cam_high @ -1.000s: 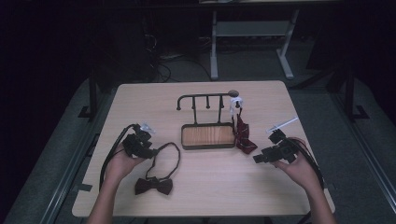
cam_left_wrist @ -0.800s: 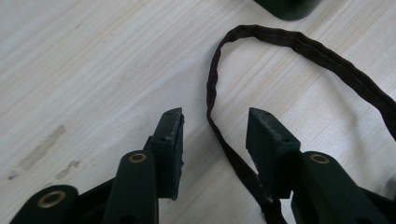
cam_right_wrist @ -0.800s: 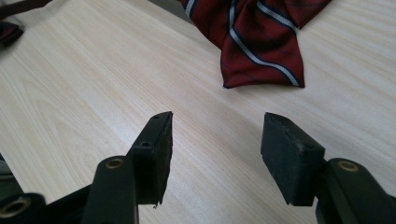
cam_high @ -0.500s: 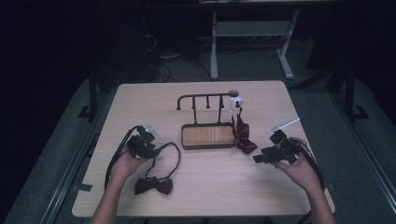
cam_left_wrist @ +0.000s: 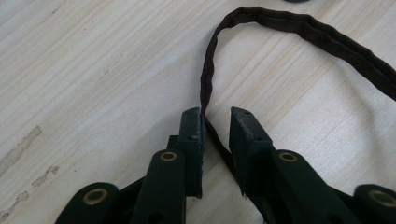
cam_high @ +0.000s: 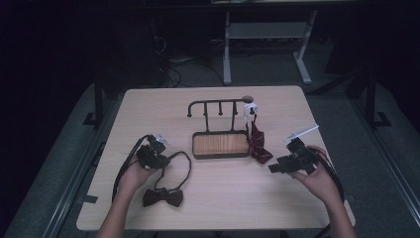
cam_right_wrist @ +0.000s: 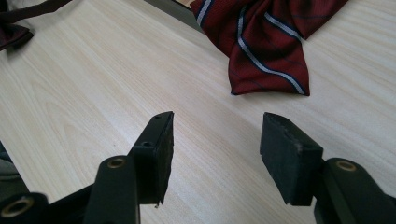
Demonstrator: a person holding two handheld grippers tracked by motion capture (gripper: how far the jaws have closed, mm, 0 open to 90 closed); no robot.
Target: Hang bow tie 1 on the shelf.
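Overhead, I see my left gripper (cam_high: 159, 159) at the strap (cam_high: 185, 163) of the dark bow tie (cam_high: 163, 197), my right gripper (cam_high: 278, 166) beside the striped tie (cam_high: 257, 144) hanging from the rack (cam_high: 220, 144). Left gripper view: my jaws stand slightly apart with the strap (cam_left_wrist: 280, 28) running between them, touching one pad, not clamped. Right gripper view: my jaws gape wide over bare table (cam_right_wrist: 93, 84), near the striped tie (cam_right_wrist: 266, 42).

light: dim, dark surround — table (cam_high: 218, 198) evenly lit | shadows: soft | close-ups: sharp
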